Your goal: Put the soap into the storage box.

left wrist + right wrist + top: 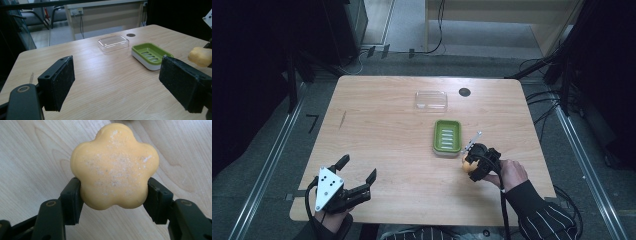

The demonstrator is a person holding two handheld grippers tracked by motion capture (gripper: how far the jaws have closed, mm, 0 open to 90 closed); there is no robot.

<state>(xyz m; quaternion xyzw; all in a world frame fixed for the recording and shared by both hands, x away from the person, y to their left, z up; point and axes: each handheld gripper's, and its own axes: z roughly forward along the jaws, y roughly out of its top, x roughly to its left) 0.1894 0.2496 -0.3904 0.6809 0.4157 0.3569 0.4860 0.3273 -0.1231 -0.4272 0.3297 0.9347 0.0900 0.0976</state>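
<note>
The right gripper (473, 163), right of centre in the high view, clamps a flower-shaped yellow soap (114, 167) just beside the green soap dish (447, 136), with the clear lid (431, 100) further up. The left gripper (359, 170), jaws wide apart, is at the lower left near the wooden table (382, 130) edge, with bare wood between both.

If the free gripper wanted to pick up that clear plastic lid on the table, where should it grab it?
Probably across the short width of the clear lid, coming from above with one jaw on each long side. It lies flat on the table, low and shallow, with rounded corners, so the straight long edges offer the surest hold. The left gripper is open and holds nothing.
</note>
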